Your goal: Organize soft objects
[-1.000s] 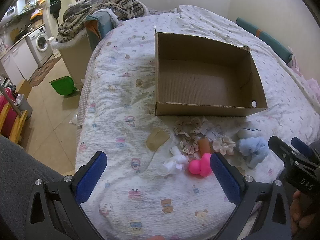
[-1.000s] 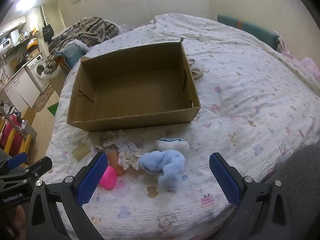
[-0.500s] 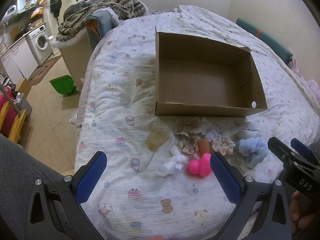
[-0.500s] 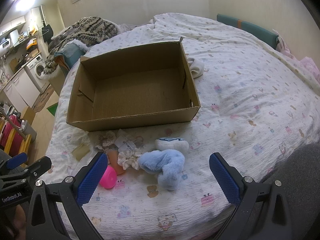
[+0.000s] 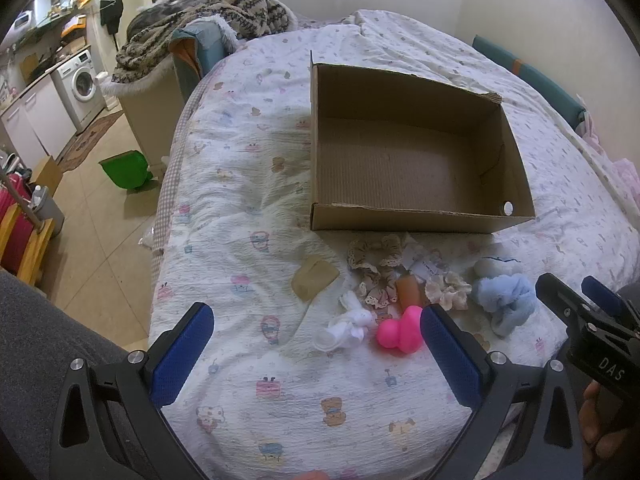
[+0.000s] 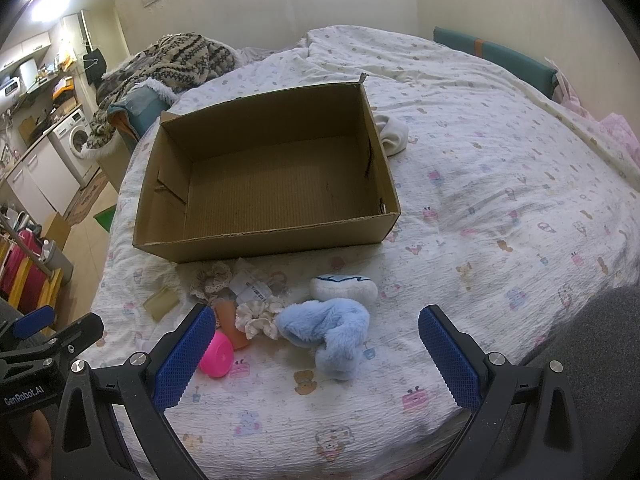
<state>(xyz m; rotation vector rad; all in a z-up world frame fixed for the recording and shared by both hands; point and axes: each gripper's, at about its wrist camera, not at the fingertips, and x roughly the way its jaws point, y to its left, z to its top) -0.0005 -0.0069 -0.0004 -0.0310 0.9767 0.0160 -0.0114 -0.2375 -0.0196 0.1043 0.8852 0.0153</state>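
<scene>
Movement: nothing on the bed is seen to have shifted since a second ago; both grippers are held in the same low hover at 6 o'clock of the pile.
Left gripper (image 5: 316, 344): jaws spread wide, nothing gripped; the pink rubber toy (image 5: 400, 332) and the white sock (image 5: 348, 326) are framed between its blue pads.
Right gripper (image 6: 316, 350): jaws spread wide, nothing held; the pale blue plush (image 6: 332, 330) lies between its pads, near the middle.
Soft objects: a loose heap is spread on the patterned bedsheet (image 6: 500, 200) just at 6 o'clock of the cardboard box (image 6: 264, 240). A beige lace scrunchie (image 5: 374, 250), a cream scrunchie (image 6: 256, 318), an orange piece (image 5: 408, 294), a white-and-blue pouch (image 6: 344, 286) and a tan flat pad (image 5: 314, 278) are counted among them.
Box: seen empty, open side up, its near wall just beside the heap.
Task status: judged not yet begun; nothing has been boxed.
Risk, crowding: the scrunchies, orange piece and paper tag (image 6: 250, 286) are touching or overlapped, so two items could be pinched at once.
Risk, bedding: a low closing could catch a fold of the sheet along with the plush.
Risk, collision: both grippers are aimed at one small heap and could be knocked together.
Risk, slip: the smooth pink toy could squirt out of a hard squeeze.
</scene>
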